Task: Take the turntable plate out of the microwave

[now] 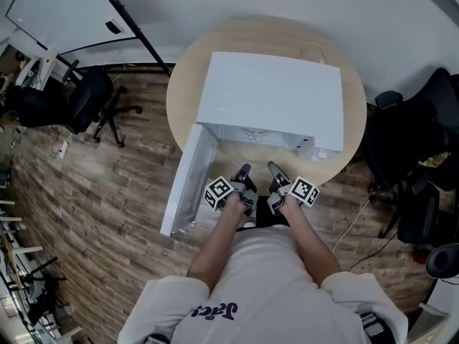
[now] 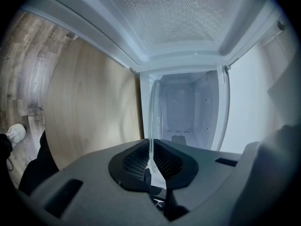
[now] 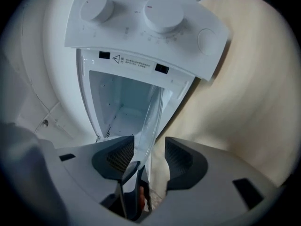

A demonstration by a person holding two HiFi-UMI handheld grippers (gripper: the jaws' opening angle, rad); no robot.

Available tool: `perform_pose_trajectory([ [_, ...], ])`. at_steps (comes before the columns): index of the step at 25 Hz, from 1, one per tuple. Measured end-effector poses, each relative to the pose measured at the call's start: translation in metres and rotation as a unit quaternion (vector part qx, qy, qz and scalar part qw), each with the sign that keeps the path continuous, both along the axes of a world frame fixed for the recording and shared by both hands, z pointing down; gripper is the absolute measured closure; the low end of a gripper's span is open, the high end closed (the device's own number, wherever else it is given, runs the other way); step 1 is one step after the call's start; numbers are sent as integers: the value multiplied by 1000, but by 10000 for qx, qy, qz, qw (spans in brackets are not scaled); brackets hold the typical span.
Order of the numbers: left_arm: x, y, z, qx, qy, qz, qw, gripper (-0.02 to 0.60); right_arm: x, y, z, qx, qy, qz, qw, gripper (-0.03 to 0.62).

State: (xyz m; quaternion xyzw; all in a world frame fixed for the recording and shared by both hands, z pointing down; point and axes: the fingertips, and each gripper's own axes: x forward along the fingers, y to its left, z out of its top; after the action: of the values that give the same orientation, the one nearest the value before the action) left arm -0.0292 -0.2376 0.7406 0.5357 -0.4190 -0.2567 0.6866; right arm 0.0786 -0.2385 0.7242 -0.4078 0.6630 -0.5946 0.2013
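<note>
Left gripper [image 2: 151,149] of mine clamped on rim of glass turntable plate [image 2: 188,112], open microwave [image 1: 272,95] straight ahead. My right gripper [image 3: 149,155]: jaws apart, plate rim between them.

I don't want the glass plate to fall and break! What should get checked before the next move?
1. Door of the microwave swung open: ok.
2. Left gripper pinched on the rim of the glass plate: ok, its jaws are shut on the edge.
3. Right gripper holding the plate too: not ok. Its jaws stand apart, and the plate's edge passes between them unpressed.
4. Plate fully clear of the microwave's opening: cannot tell. It reaches from the jaws toward the opening.
5. Plate unbroken: ok as far as it shows, with no crack visible on the rim.
</note>
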Motion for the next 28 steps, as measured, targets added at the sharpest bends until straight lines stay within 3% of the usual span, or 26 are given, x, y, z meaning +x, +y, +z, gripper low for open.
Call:
perform_pose_trajectory([
  [11,5,34,-12,-61,59,387,9992,546,-12,-32,7,-216,-710,343,9967,401],
  [18,4,29,-18,105,74,449,9989,545,-16,-44,13,-315,-710,552,9954,532],
  [25,2,29,-22,219,180,400,9988,545,-16,-43,11,-415,-1118,578,9912,559],
  [28,1,31,-23,219,215,378,9988,545,-16,-39,10,-529,-1012,539,9920,560],
])
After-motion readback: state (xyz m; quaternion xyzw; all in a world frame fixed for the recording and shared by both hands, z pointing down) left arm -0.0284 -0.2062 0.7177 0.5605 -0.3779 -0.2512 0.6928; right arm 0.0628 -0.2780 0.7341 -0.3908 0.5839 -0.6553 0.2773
